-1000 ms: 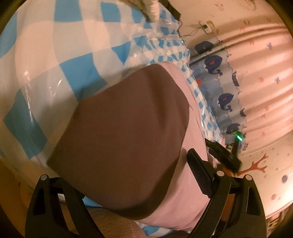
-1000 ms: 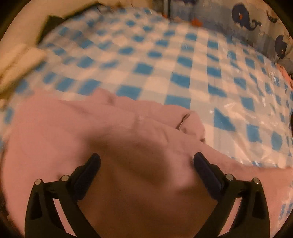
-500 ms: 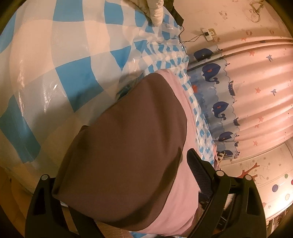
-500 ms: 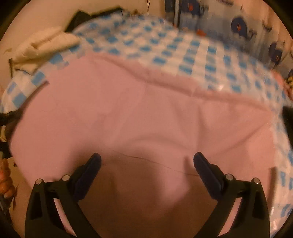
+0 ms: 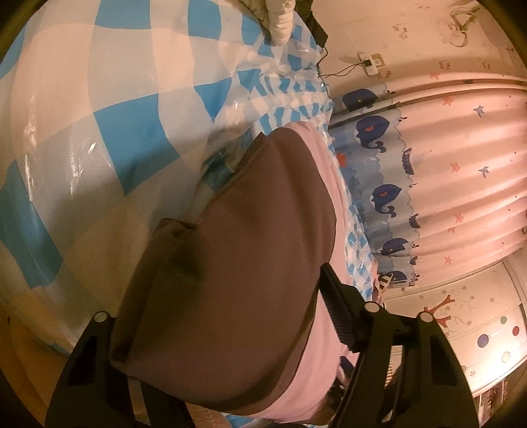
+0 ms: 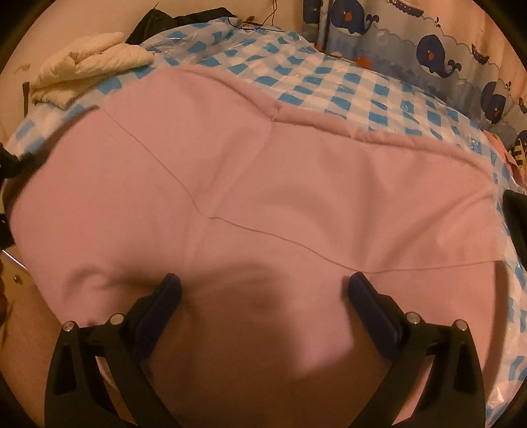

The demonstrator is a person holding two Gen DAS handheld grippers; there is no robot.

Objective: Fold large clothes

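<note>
A large pink garment [image 6: 270,184] lies spread flat over a blue-and-white checked bed cover [image 6: 362,85], with a seam line across it. My right gripper [image 6: 263,293] has its jaws wide apart, with the near part of the cloth lying between the fingers [image 6: 372,309]. In the left wrist view the same garment [image 5: 237,270] hangs close in front of the camera, dark in shadow with a pink edge. It drapes across my left gripper [image 5: 230,329], hiding the left finger; the right finger [image 5: 339,306] shows beside it. The bed cover [image 5: 98,115] lies beyond.
A cream quilted jacket [image 6: 89,62] and dark clothing [image 6: 158,23] lie at the far left of the bed. A whale-print curtain [image 6: 438,52] hangs behind the bed and shows in the left wrist view [image 5: 444,164]. A wall socket with a cable [image 5: 372,62] is on the wall.
The bunched pink garment has been pulled out and now lies spread flat across the bed. The left gripper has swung so the cloth hangs closer to its camera.
</note>
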